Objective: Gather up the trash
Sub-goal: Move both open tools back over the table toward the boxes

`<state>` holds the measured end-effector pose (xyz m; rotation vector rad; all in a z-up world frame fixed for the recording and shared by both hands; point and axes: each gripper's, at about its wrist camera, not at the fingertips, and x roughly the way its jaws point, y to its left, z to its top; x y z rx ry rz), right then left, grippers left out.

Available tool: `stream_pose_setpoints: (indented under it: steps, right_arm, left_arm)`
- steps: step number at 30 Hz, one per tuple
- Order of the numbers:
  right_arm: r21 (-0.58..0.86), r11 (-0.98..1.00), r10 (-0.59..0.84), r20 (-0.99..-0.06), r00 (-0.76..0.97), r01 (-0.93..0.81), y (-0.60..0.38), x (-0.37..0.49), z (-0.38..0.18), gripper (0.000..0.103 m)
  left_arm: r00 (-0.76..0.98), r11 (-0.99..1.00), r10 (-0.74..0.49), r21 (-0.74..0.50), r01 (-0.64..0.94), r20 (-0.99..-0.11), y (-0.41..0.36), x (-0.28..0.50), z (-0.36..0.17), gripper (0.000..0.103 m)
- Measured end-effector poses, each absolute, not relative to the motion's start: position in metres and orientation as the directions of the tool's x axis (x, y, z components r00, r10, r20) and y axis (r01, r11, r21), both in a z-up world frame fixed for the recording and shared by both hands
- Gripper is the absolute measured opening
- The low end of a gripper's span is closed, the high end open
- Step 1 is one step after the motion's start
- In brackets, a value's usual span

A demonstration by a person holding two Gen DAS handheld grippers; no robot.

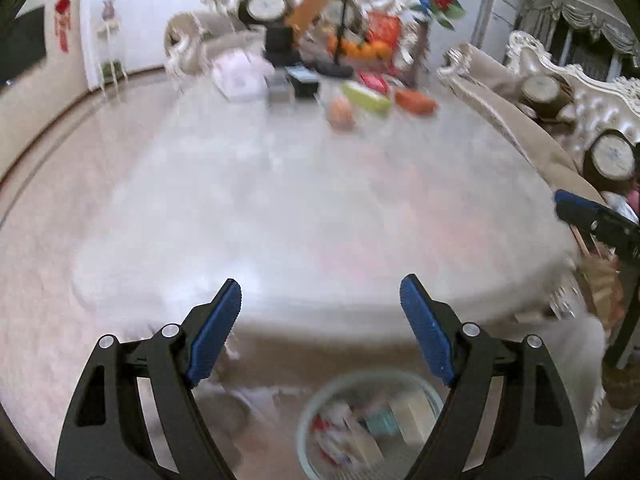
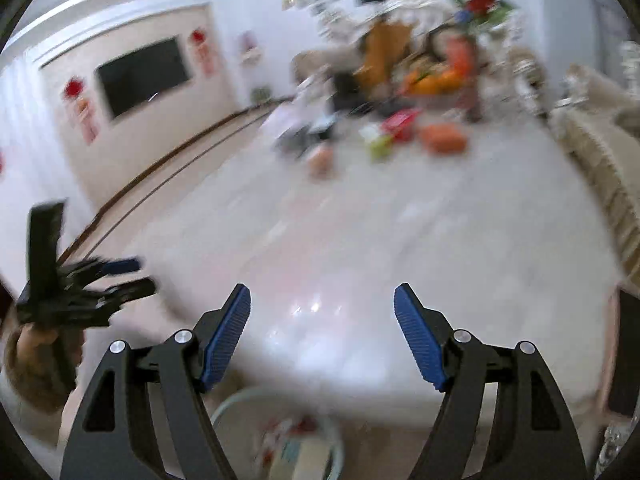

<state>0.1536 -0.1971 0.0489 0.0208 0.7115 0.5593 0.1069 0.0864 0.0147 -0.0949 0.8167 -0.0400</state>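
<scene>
Both hand-held grippers are seen empty and spread wide above the near edge of the surface point(image 1: 320, 208), so the step in hand is judged to be the gap between a drop into the bin and the reach for the next piece of trash. The left hand-held gripper point(image 1: 320, 296) is held with its blue pads well apart and nothing between them. The right hand-held gripper point(image 2: 322, 300) is likewise held wide open and empty.

The waste basket point(image 1: 372, 420) is seen on the floor just below the near edge of the surface, beneath and between the left fingers. Wrappers and small boxes are already inside it. In the right wrist view the same basket point(image 2: 280, 440) lies low, under the left finger of that gripper.

The remaining items are gathered at the far end of the surface, well apart from both grippers: a green packet point(image 1: 366, 98), an orange packet point(image 1: 416, 102), a red packet point(image 1: 374, 82) and a small orange-pink item point(image 1: 342, 114). Both views are blurred, so it cannot be told which of these is trash. Behind them stand oranges point(image 1: 368, 50) and a pink box point(image 1: 240, 74).

The next move is judged to call for a long forward reach across the bare middle of the surface, with one gripper kept open until an item sits between its pads.
</scene>
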Motion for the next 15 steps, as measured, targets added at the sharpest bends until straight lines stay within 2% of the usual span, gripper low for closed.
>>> stream_pose_setpoints:
  steps: [4, 9, 15]
  right_arm:
    - [0.167, 0.904, 0.41, -0.596, 0.69, -0.393, -0.208, 0.208, 0.057, 0.071]
    - [0.16, 0.94, 0.333, -0.62, 0.71, -0.301, -0.21, 0.274, 0.049, 0.071]
    - [0.101, 0.944, 0.303, -0.641, 0.705, -0.314, -0.202, 0.333, 0.042, 0.075]
  left_arm:
    - [0.718, 0.994, -0.046, -0.1, -0.033, -0.694, 0.098, 0.156, 0.027, 0.08]
    - [0.741, 0.99, -0.029, -0.122, -0.072, -0.67, 0.113, 0.214, 0.03, 0.08]
    - [0.724, 0.976, -0.01, -0.165, -0.143, -0.689, 0.133, 0.284, 0.02, 0.08]
